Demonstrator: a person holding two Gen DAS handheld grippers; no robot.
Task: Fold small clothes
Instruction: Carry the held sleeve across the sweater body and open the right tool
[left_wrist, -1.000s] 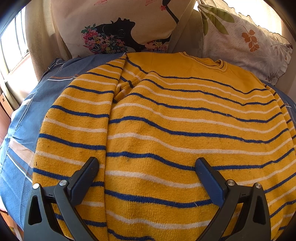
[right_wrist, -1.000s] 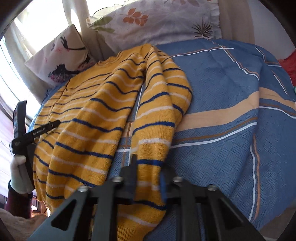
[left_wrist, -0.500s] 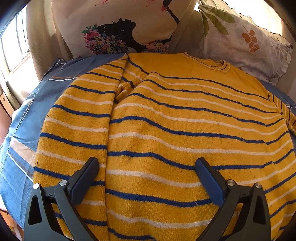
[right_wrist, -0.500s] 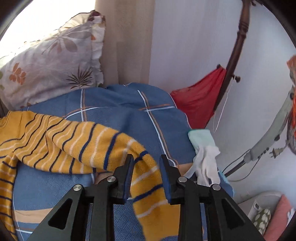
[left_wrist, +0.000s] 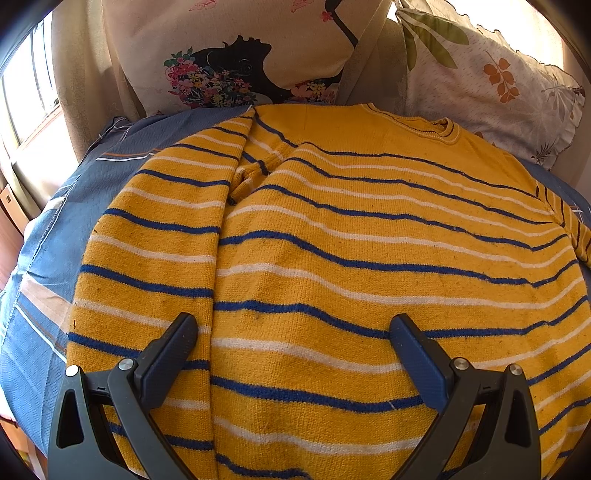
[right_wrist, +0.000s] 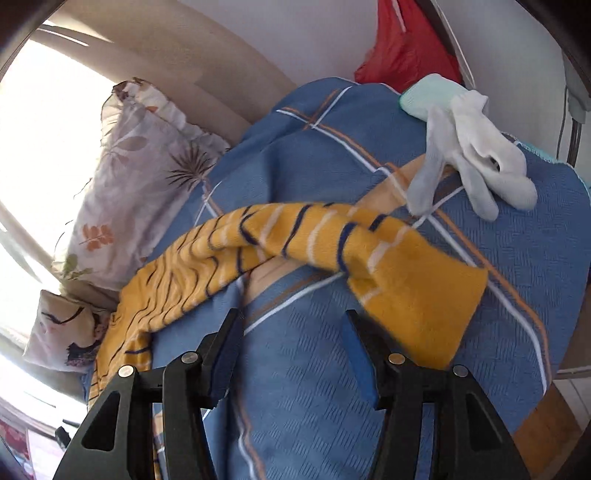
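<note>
A yellow sweater (left_wrist: 351, 258) with blue and white stripes lies spread on the blue bedspread (left_wrist: 44, 236), its neck towards the pillows. Its left sleeve (left_wrist: 147, 258) is folded in over the body. My left gripper (left_wrist: 291, 332) is open and empty, hovering over the lower body of the sweater. In the right wrist view the sweater's other sleeve (right_wrist: 332, 243) lies stretched out across the bedspread (right_wrist: 314, 387), blurred, its cuff (right_wrist: 417, 306) just beyond my right gripper (right_wrist: 291, 328). That gripper is open and holds nothing.
Two pillows lean at the head of the bed: a bird-print one (left_wrist: 236, 55) and a leaf-print one (left_wrist: 491, 77). A white glove (right_wrist: 472, 155) and a pale green cloth (right_wrist: 424, 96) lie at the bed's edge. A red cloth (right_wrist: 406, 44) hangs behind.
My right gripper pulled the sleeve out sideways away from the body, then opened and let it go. The view swung towards the bed's far edge. The left gripper stayed still.
</note>
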